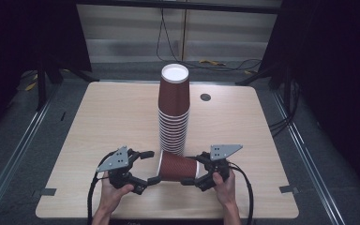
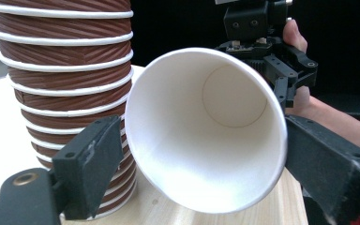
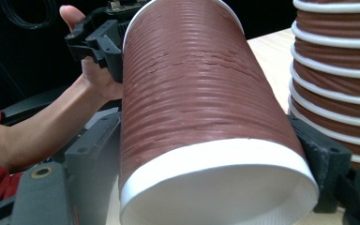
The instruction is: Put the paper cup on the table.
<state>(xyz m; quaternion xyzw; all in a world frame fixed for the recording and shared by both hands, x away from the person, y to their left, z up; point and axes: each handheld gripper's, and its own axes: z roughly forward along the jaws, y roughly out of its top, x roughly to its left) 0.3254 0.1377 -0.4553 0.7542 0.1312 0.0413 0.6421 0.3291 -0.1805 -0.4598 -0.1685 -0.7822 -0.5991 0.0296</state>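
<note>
Low centre of the high view, I hold a single cup [image 1: 178, 167] sideways: my right gripper [image 1: 198, 175] clenches its base, my left gripper [image 1: 151, 167] spread around its rim, beside the stack [image 1: 173, 110], perhaps for handover.

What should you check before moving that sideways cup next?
1. Right gripper clamps the loose cup at its base end: ok.
2. Left gripper has a jaw on each side of the rim, firm hold: cannot tell.
3. Cup's inside is empty: ok.
4. Cup stack stands upright: ok.
5. Gap between loose cup and stack: not ok, very close.
</note>
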